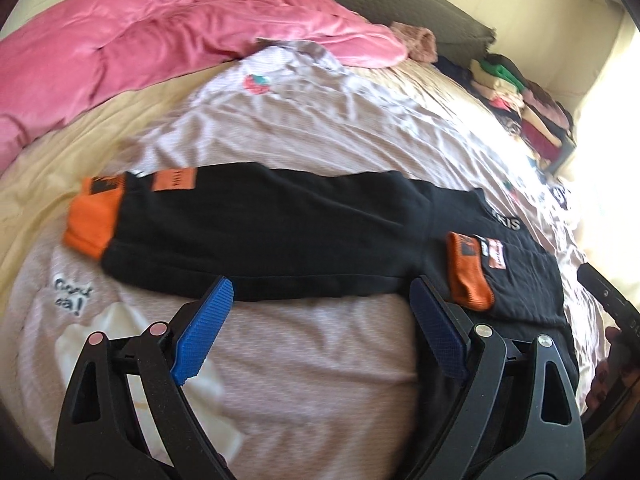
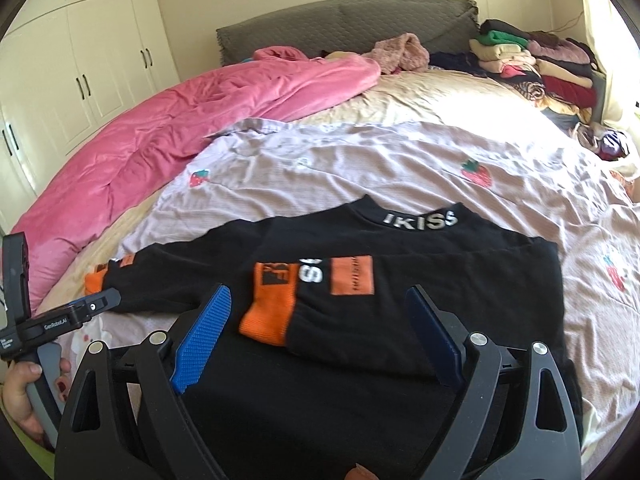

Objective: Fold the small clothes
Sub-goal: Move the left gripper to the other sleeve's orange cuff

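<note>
A black long-sleeved top (image 2: 400, 280) with orange cuffs lies flat on the bed, its white-lettered collar at 12 o'clock in the right wrist view. 1 sleeve is folded across the chest, cuff (image 2: 270, 312) near centre; the other sleeve (image 1: 260, 216) stretches toward 9 o'clock.

Black tongs (image 2: 318, 332) are wearing ribbed blue pads (image 2: 202, 338) and silver pivot screws (image 2: 477, 338); the hand (image 2: 24, 396) is showing dark red nail polish.
</note>
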Action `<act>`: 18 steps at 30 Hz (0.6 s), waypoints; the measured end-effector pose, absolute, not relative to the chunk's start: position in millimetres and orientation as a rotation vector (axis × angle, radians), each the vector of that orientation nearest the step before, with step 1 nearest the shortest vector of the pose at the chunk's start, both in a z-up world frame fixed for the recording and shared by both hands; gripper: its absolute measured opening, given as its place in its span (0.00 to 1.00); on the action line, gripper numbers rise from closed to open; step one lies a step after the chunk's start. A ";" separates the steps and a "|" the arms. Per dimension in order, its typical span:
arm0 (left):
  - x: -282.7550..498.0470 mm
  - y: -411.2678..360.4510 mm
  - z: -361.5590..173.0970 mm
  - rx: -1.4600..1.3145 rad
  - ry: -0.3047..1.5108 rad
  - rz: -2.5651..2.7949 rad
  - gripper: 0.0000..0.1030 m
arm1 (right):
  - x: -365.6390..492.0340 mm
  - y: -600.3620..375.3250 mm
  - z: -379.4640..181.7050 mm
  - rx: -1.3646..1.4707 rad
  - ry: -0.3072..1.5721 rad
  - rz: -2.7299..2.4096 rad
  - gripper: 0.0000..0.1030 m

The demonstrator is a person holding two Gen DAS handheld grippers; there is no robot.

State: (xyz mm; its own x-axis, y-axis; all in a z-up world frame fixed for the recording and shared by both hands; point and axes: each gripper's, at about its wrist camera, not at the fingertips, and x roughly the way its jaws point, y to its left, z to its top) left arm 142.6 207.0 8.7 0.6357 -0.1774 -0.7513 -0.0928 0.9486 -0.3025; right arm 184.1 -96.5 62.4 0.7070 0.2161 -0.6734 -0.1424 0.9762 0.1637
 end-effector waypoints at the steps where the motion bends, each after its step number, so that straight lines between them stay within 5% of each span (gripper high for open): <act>1: 141.4 213.1 7.8 -0.333 0.884 -0.034 0.81 | 186.2 -92.0 62.3 0.099 0.761 0.206 0.86; 18: 132.7 305.4 -20.9 -0.496 0.894 0.163 0.81 | 195.5 -27.0 39.7 0.050 0.803 0.325 0.86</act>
